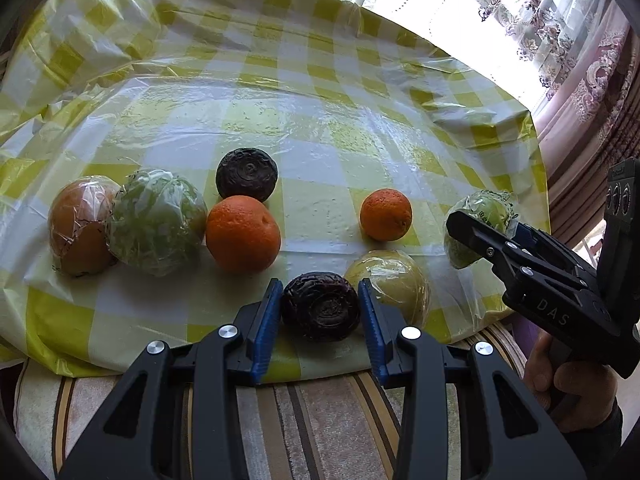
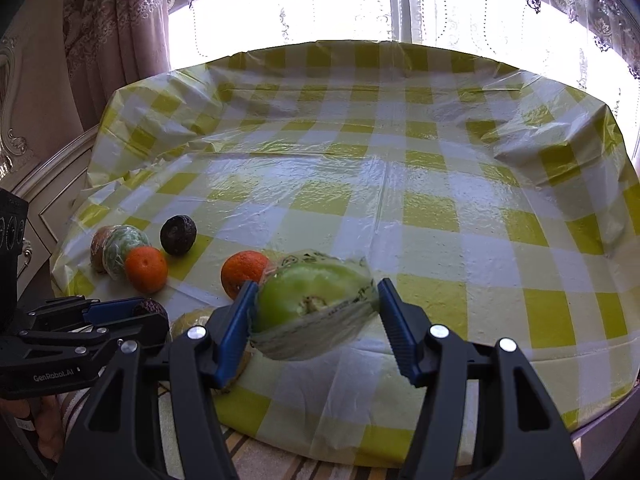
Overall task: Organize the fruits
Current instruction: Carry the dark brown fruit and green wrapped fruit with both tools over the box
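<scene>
Plastic-wrapped green fruit (image 2: pixel 316 300) sits between the right claw (image 2: pixel 314 320) pads, held half-narrow; the left pad touches, while the right pad (image 2: pixel 396 328) seems to meet only loose film, so I can't tell how firm the grip is. Risk: film slides on the pad and the fruit drops or rolls off the near worktop (image 2: pixel 440 216) edge just below the claw. Left claw (image 1: pixel 320 312) is nearly closed on the dark wrinkled fruit (image 1: pixel 320 310), pads on both flanks; a hard, round skin could pop out forward. A wrapped yellow fruit (image 1: pixel 390 280) lies touching just right of that claw, and could get nudged toward the edge. Small orange (image 1: pixel 386 214) ahead, big orange (image 1: pixel 243 232) ahead-left; swinging either claw could knock them rolling.
</scene>
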`<state>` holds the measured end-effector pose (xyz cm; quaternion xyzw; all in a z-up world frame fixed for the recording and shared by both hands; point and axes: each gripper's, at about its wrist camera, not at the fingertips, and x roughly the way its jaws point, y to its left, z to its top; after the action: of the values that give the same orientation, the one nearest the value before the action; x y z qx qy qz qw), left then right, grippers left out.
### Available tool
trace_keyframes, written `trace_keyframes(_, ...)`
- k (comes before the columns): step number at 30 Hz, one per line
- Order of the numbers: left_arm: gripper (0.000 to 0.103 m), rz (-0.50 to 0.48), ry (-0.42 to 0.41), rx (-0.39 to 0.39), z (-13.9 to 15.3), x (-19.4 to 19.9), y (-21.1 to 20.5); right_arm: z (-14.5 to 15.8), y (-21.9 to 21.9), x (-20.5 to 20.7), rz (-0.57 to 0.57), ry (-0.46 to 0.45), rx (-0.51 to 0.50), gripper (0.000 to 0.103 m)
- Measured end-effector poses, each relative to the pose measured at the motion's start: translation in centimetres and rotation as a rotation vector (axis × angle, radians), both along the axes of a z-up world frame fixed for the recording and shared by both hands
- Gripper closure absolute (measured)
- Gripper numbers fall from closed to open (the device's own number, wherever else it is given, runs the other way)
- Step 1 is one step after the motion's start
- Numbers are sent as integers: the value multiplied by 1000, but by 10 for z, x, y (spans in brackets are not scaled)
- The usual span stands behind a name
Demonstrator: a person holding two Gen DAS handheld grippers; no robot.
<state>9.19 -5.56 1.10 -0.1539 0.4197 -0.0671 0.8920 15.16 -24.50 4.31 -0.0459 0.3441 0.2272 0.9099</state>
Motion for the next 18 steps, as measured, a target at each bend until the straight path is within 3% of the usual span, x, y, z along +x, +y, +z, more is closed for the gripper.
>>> trace_keyframes(7, 66, 3, -9, 17, 0, -2, -2, 6, -18, -19, -94, -28, -5, 42)
trace_keyframes(18, 66, 8, -23, 18, 2, -4, -2, 8, -58, -41, -195, 4, 22, 42)
